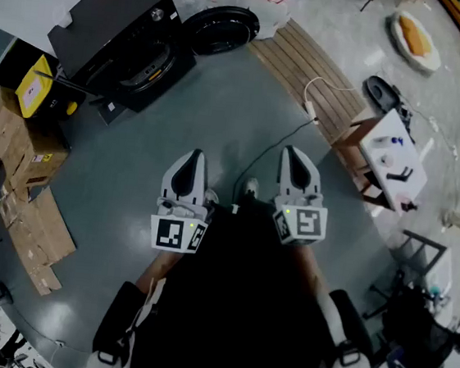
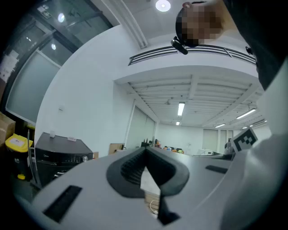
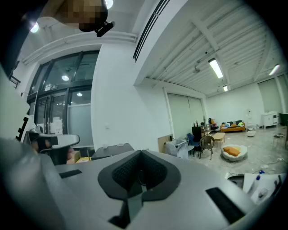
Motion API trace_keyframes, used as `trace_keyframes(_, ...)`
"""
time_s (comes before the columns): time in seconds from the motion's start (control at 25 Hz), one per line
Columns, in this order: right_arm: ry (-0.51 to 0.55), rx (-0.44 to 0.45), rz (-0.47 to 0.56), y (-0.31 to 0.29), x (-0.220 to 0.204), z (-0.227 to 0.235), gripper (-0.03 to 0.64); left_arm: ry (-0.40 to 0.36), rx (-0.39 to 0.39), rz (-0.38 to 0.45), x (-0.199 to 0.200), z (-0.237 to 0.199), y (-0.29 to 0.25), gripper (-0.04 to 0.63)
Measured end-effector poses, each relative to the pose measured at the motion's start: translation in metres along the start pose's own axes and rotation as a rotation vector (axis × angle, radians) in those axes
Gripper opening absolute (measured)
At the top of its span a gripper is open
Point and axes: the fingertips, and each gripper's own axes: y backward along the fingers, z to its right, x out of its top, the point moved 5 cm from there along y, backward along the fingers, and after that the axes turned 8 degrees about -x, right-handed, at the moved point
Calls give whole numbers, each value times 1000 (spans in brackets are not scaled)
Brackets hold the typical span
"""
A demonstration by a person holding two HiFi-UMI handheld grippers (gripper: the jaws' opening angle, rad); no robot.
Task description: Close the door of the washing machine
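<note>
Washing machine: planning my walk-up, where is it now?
In the head view the washing machine stands at the upper left, between the yellow box towards the left edge and the wooden decking further right.

Washing machine (image 1: 119,38) ahead of you, to your left.
Its door (image 1: 223,26) stands out at its right; cardboard boxes (image 1: 20,143) lie left of it, slatted boards (image 1: 310,64) and a small table (image 1: 390,152) well to its right.

My left gripper (image 2: 145,155) covers the washing machine (image 2: 57,144) below its control panel (image 2: 63,158), and the bits (image 1: 396,142) on the white table (image 1: 378,155) are too small to name.
</note>
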Motion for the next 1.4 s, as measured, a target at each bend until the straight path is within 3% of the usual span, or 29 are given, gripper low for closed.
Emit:
trace_keyframes(0.6,-38,10,31,4,2,4,8,-15,-16,-2,-3,6,-5,6)
trace_keyframes(0.64,-52,19,31,4,2,4,24,-12,-17,-6,-4,7,-6,6)
trace_keyframes(0.72,-57,30,16,2,0,5,131,-11,-20,-12,-4,9,-8,6)
trace_keyframes(0.76,-50,28,7,1,-1,6,137,-12,-20,-12,-4,10,-9,6)
trace_keyframes(1.4,-44,80,-14,-19,-8,76,137,-27,40,-10,-11,54,-67,6)
